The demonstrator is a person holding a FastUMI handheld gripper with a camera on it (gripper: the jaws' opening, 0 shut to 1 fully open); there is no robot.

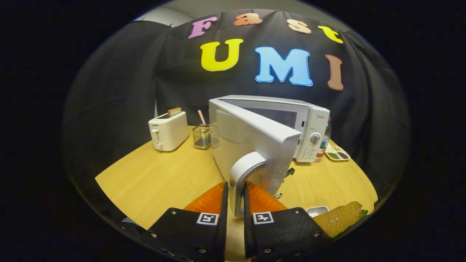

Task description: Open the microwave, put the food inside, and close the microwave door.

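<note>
The tongs [236, 198] pinch the door handle [243, 174] of the microwave [287, 123], its door swung partly open on the counter [160, 182], bread [338, 217] lying beside them, a straw [201, 117] standing in a wire basket [202, 137].

White microwave [291, 120], white toaster [168, 130], light wood-grain table [160, 182], brown bread [336, 218].

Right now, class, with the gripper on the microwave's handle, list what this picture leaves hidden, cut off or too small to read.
- White microwave cavity: hidden by its swung-out white door, gripper view.
- Gripper on the curved grey handle: the handle's lower end sits between the fingers, contact unclear.
- Brown bread: cut off at the edge.
- Small divided tray: contents too small.
- Wire basket: contents unclear.
</note>
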